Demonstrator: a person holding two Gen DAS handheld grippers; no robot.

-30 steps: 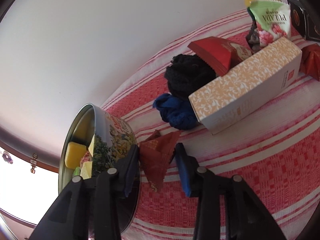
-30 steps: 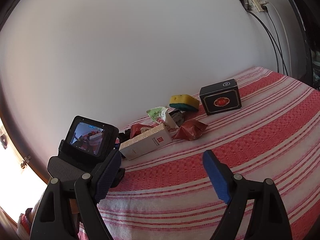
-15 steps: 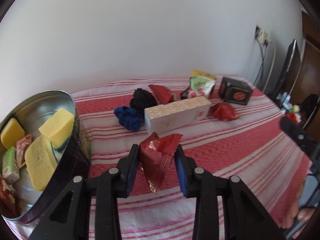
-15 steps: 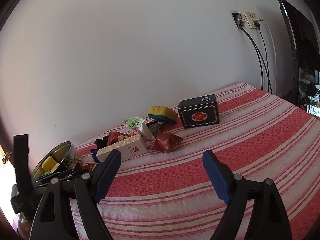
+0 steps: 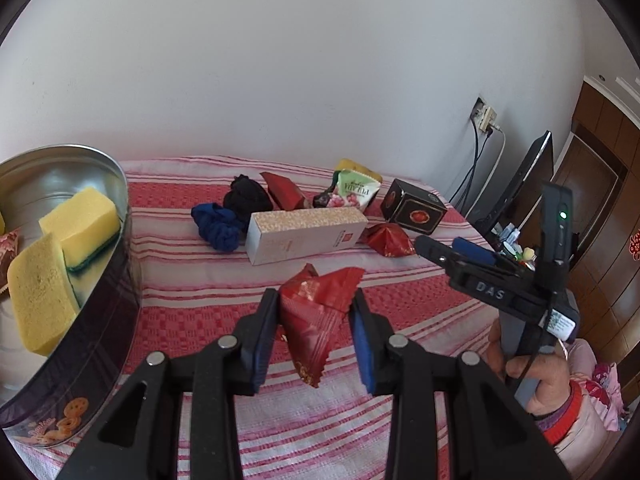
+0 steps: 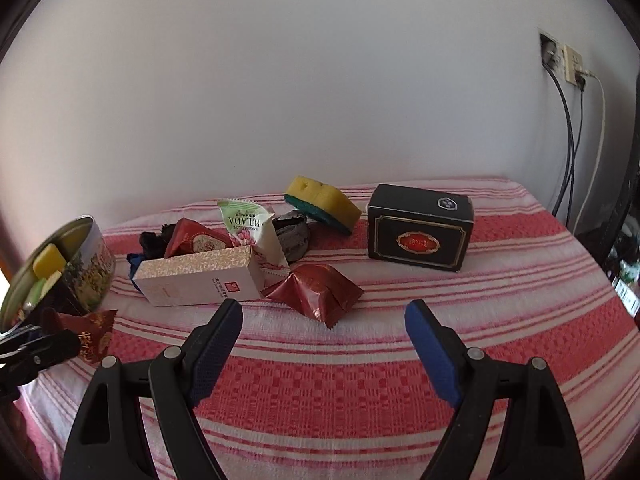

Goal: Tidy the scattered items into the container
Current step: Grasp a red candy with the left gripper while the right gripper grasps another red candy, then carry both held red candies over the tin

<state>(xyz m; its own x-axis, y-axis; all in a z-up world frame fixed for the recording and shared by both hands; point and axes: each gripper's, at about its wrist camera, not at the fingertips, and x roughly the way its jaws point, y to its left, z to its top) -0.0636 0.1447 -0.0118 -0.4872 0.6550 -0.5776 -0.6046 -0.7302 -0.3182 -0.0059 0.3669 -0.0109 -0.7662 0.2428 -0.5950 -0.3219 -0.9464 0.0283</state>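
The round tin (image 5: 100, 280), tipped a second ago, is now seen upright at the left. The left gripper (image 5: 314, 328) is clamped on a red packet (image 5: 316, 312), held above the striped cloth (image 5: 200, 280). The right gripper (image 6: 324, 336) is spread, empty.

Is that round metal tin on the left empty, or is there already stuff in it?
Partly filled: the round metal tin has no lid on and holds yellow sponges and small wrapped packets.

Soft daylight, sharp focus, fisheye-bent dark corners.
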